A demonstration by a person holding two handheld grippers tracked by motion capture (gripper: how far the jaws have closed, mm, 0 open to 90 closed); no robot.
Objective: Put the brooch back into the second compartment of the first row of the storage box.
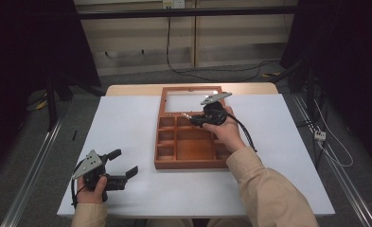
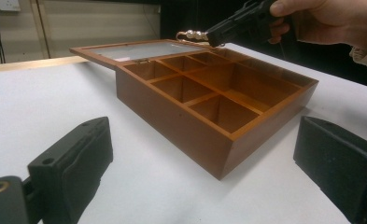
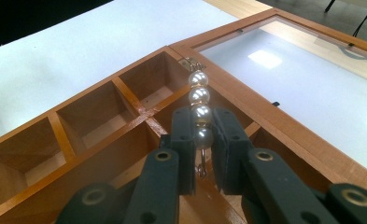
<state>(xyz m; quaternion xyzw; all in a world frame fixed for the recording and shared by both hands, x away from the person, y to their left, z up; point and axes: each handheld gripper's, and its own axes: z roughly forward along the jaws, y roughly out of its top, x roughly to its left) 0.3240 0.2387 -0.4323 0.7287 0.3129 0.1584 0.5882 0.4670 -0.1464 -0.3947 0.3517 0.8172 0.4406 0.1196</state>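
Observation:
A brown wooden box with several compartments lies open at mid-table, its glass lid folded flat behind it. My right gripper hovers over the box's far compartments, shut on a short string of pearls with gold fittings that sticks out past the fingertips. From the left gripper view the pearl piece shows above the box. My left gripper rests at the near left of the table, open, nothing between its pads.
The white table has a bare stretch between the left gripper and the box. Cables run on the floor beyond the far edge. A metal rail runs along the table's left side.

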